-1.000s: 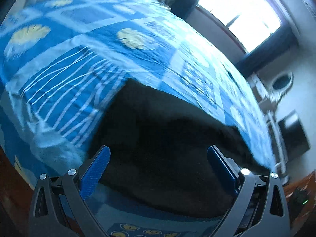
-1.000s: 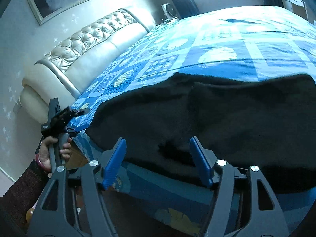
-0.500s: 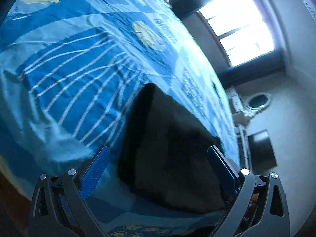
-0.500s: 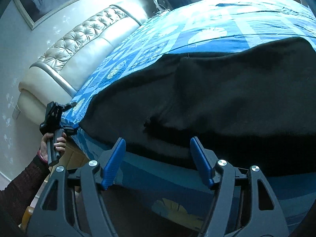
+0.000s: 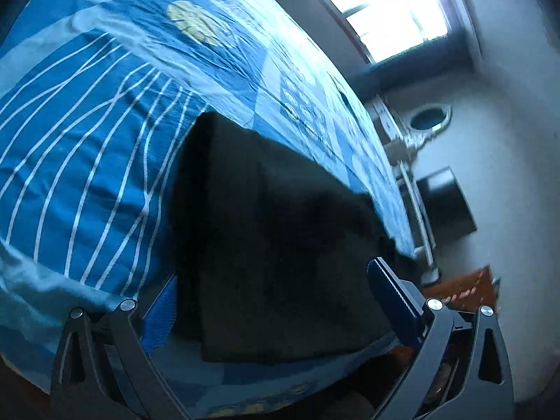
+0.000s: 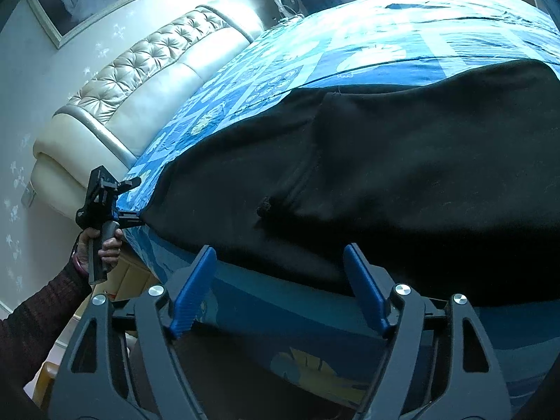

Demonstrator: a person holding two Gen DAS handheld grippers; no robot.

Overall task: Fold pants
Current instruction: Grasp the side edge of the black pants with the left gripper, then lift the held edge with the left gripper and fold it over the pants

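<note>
Two claws, both at the near edge of the bed, both lining up on one pair of black pants (image 6: pixel 402 175).

Right claw (image 6: pixel 280 290): jaws apart and opening wider, nothing between the pads. The near hem of the pants lies just past the blue pads (image 6: pixel 364 290), close to the bed edge.

Left claw (image 5: pixel 276 301): jaws wide apart, straddling one end of the pants, which lies in the gap. I can't see the pads pressing on the cloth, so I read it as not gripped. In the right wrist view the left claw (image 6: pixel 127 201) sits at the pants' far-left corner, held by a hand (image 6: pixel 105 245) in a dark sleeve (image 6: pixel 38 322).

Pants: spread flat across the blue patterned bedspread (image 5: pixel 87 175), long side along the near edge. There's a raised ridge and a small dark lump in the middle; can't tell what the lump is.

Step, my read: pre-grasp for a fold, nothing lifted yet. Next move likely needs both claws pushed forward over the near edge, closed on the cloth only, not the bedspread, then lifted together and carried across. Risk: pinching the bedspread along with the hem.

Count: 1 pants, 2 claws, 1 bed, 1 tufted cream headboard (image 6: pixel 140 84), 1 framed picture (image 6: pixel 84 0) on the wall, 1 bright window (image 5: pixel 395 10), 1 round mirror (image 5: pixel 428 119).
</note>
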